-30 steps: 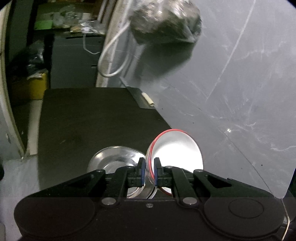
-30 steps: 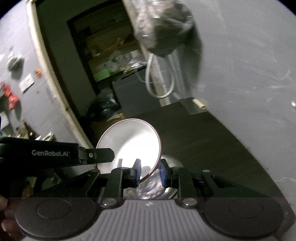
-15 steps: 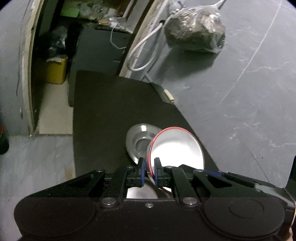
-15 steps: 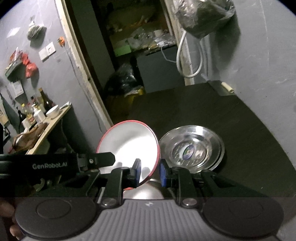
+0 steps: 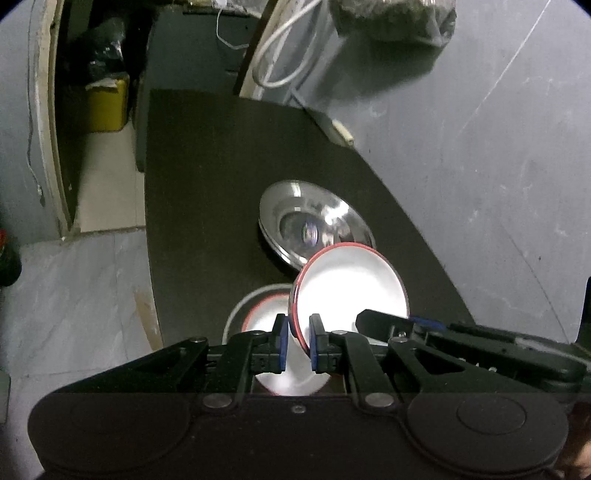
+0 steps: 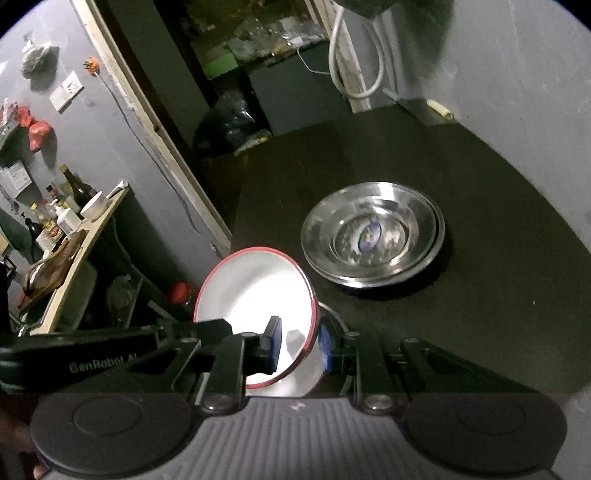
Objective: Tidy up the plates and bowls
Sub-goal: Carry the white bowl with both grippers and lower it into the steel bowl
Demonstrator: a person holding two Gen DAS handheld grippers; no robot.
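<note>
A white bowl with a red rim [image 5: 351,280] is held tilted over the near edge of the dark table [image 5: 207,177]. My left gripper [image 5: 297,343] is shut on its rim from one side. My right gripper [image 6: 299,347] grips the same bowl [image 6: 255,299] on the opposite rim, its jaws standing wider. Below it another red-rimmed white bowl [image 5: 264,317] sits on the table. A stack of steel plates [image 5: 314,221] lies just beyond; it also shows in the right wrist view [image 6: 373,236].
A grey wall [image 5: 480,147] borders the table's right side, with a hanging plastic bag [image 5: 391,18] and a white cable [image 5: 280,66]. A doorway [image 6: 258,74] lies behind. A shelf with bottles [image 6: 62,214] stands left. A yellow bin [image 5: 107,107] sits on the floor.
Both grippers drew back and rose with the bowl, so the steel plates now lie farther ahead. The second red-rimmed bowl has come into view beneath.
</note>
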